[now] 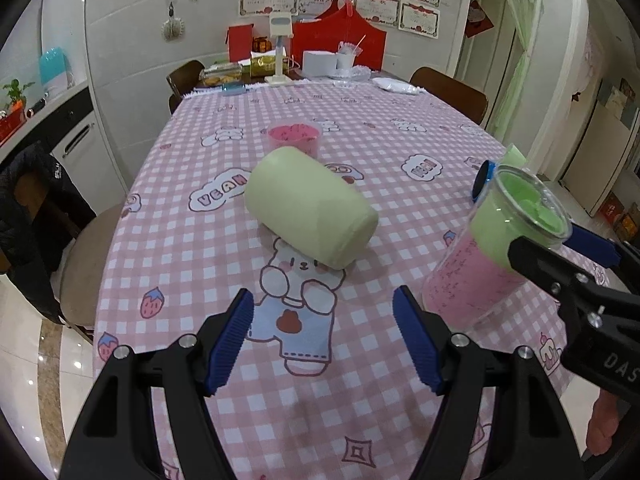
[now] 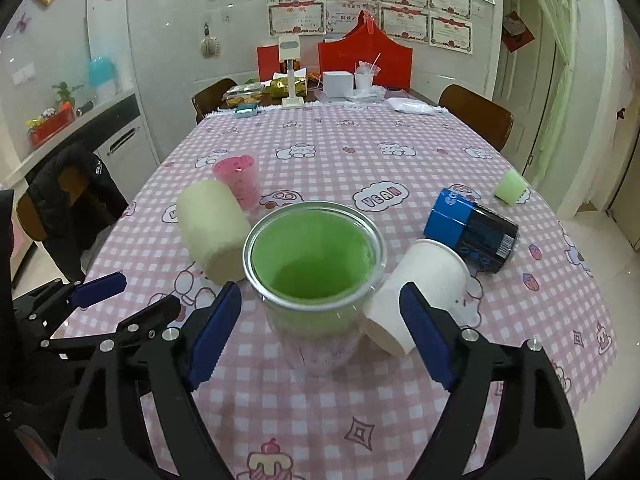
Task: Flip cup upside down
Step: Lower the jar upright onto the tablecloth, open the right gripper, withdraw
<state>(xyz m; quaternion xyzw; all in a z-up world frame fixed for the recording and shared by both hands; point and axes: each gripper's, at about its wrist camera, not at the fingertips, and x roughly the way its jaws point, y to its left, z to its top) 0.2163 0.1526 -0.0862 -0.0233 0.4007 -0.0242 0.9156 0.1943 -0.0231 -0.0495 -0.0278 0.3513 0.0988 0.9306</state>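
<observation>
Ahead of the left gripper [image 1: 323,336], whose fingers stood wide apart and empty, a pale green cup [image 1: 310,212] lay on its side on the pink checked tablecloth [image 1: 188,248]. To its right stood a clear cup [image 1: 496,248], green above and pink below, mouth up, with the right gripper's pads on either side near its rim.

From the right wrist, the right gripper [image 2: 320,336] was spread around that clear cup [image 2: 314,276]; contact could not be told. A white paper cup [image 2: 420,296] and a blue can [image 2: 472,232] lay tipped nearby.
</observation>
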